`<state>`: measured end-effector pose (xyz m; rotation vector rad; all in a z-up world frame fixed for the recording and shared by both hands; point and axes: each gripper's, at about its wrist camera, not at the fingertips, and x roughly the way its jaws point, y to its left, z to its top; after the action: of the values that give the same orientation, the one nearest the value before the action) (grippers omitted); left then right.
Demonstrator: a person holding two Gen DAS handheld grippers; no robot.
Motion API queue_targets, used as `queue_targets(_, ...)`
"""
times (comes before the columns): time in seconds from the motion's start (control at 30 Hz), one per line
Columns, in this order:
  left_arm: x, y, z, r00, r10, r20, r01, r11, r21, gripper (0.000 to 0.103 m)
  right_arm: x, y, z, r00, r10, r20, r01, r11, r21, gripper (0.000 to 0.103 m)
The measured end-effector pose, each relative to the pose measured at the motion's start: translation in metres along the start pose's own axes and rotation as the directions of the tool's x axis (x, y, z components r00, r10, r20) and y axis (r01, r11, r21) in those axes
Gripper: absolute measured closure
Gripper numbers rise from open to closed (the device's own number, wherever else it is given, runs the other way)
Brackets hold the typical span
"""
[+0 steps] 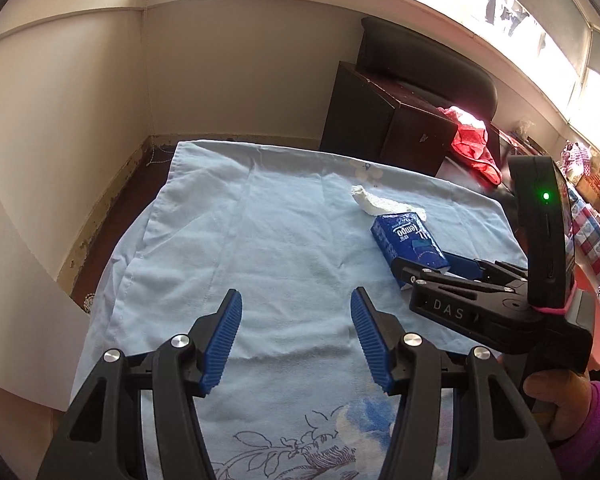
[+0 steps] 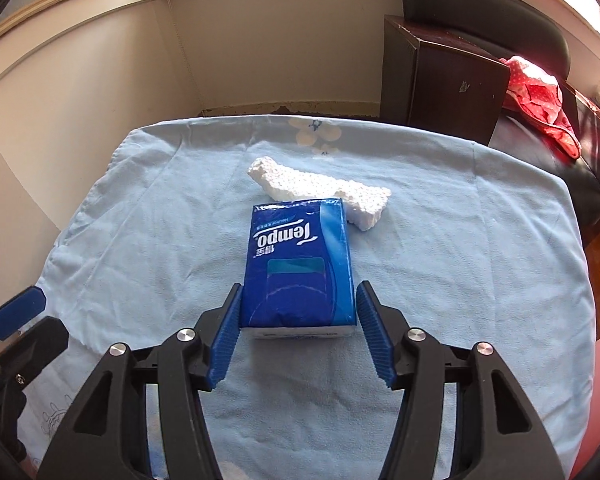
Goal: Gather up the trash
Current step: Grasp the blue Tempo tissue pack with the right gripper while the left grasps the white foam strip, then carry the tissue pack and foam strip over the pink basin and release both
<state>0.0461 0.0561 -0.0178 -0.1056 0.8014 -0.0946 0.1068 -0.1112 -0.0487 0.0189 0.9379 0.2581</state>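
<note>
Right wrist view: right tool point(image 2: 298, 318), jaws wide, straddles the near end of the tissue pack point(image 2: 298, 266), mid-tabletop point(image 2: 480, 280); foam scrap point(image 2: 320, 188) touches its far end. Advice: close squarely on the long sides. Left tool point(image 1: 296, 336): wide, empty, near edge.

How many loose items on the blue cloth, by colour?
Blue: 1, the tissue pack, sitting between the open fingers of the right gripper
White: 1, the foam piece just behind it
Total: 2
The left gripper is open and holds nothing.
</note>
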Motion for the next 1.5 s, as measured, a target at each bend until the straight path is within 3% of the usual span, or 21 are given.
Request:
queue_targets(0.37,0.034,-0.024,0.048,0.998,-0.062,0.018,0.060,0.995,0.073,0.047,-0.026,-0.024,-0.015,0.999,0.002,0.052,-0.002,1.000,0.012,0.049)
queue_targets(0.6,0.083,-0.042,0.077,0.993,-0.111,-0.036,0.112,0.993,0.034,0.047,-0.060,-0.052,-0.035,0.996,-0.031,0.086,0.025,0.998,0.065,0.049)
queue_targets(0.97,0.134,-0.065,0.089,0.994,-0.070,-0.082,0.072,0.997,0.028,0.048,-0.072,-0.069,-0.048,0.996,-0.029,0.089,0.023,0.997,0.073,0.049)
queue_targets(1.07,0.140,-0.070,0.086,0.995,-0.057,-0.084,0.061,0.997,0.041,0.059,-0.074,-0.073,-0.050,0.996,-0.026,0.090,0.019,0.997,0.078,0.049)
queue_targets(1.13,0.143,-0.070,0.084,0.994,-0.052,-0.094,0.056,0.998,0.034,0.082,-0.076,-0.075,-0.052,0.995,-0.025,0.092,0.018,0.996,0.084,0.049)
queue_targets(1.5,0.099,-0.075,0.076,0.997,-0.075,-0.019,0.076,0.997,0.027,0.089,-0.094,-0.085,-0.058,0.993,-0.024,0.120,0.011,0.994,0.106,0.049)
